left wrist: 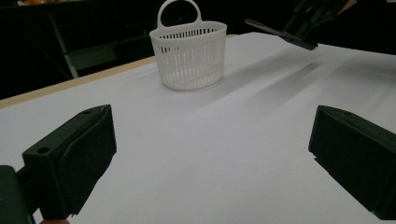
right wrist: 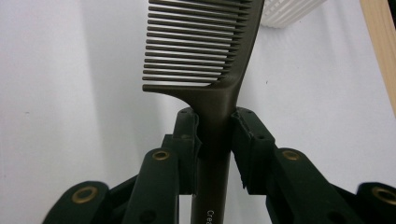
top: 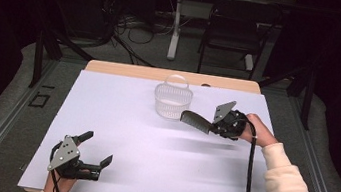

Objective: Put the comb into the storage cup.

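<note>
left gripper (top: 98,151): rests low on the near-left tabletop (top: 117,139), jaws spread wide with nothing between them.
basket (top: 172,101): white slotted plastic, upright at the far middle, likely light and easy to nudge.
comb (top: 196,120): dark, flat, wide-toothed, held off the tabletop just right of the basket, toothed end toward it; looks stiff, light and smooth, so it may pivot in a grip.
right gripper (right wrist: 215,140): jaws closed on the comb's handle just below the teeth, a sound place to hold.

"Crea", cut off, on comb (right wrist: 219,93) handle
</note>
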Demonstrator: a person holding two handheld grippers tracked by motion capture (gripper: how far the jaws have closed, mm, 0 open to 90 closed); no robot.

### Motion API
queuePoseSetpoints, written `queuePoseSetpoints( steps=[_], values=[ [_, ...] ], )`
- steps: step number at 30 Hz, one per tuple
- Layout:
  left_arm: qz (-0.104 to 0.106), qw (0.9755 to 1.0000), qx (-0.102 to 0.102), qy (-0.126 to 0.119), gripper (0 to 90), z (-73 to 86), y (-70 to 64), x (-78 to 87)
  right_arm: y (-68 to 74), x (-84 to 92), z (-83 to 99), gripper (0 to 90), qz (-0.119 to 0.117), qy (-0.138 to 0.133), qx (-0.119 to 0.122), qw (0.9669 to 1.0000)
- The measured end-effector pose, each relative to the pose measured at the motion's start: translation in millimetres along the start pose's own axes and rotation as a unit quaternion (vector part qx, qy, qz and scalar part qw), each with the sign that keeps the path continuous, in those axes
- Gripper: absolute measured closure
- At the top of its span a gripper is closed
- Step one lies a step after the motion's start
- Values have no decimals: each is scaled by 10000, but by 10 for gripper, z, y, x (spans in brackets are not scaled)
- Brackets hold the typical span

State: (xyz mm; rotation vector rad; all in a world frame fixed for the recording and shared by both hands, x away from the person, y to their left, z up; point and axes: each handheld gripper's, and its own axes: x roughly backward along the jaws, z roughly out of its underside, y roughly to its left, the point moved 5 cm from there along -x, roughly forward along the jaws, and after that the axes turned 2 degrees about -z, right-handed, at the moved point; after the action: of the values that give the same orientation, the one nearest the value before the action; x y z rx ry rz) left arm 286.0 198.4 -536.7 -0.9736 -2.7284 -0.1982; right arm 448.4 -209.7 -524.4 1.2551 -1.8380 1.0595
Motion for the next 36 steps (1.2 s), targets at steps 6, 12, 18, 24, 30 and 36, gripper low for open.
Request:
queuePoseSetpoints(
  steps=[6, 12, 18, 24, 30, 36],
  values=[
    [2, 10000, 2, -4, 9, -1, -1, -3, -4, 51, 46, 720, 82, -209, -222, 9995],
    [-2, 10000, 0, -3, 9, -1, -2, -2, -11, 104, 59, 720, 185, -377, -374, 9984],
    [-5, 10000, -6, -7, 9, -1, -1, 1, -8, 80, 85, 720, 249, -538, -561, 9967],
    [-5, 10000, -10, -5, 9, -1, -1, 1, -18, 76, 114, 720, 345, -699, -740, 9942],
    [-10, 10000, -10, -9, 8, 0, 1, 2, -23, 75, 139, 720, 445, -825, -945, 9911],
    [-23, 10000, -22, -22, 9, -1, 7, 3, -24, 99, 129, 720, 577, -1001, -1181, 9863]
  ],
)
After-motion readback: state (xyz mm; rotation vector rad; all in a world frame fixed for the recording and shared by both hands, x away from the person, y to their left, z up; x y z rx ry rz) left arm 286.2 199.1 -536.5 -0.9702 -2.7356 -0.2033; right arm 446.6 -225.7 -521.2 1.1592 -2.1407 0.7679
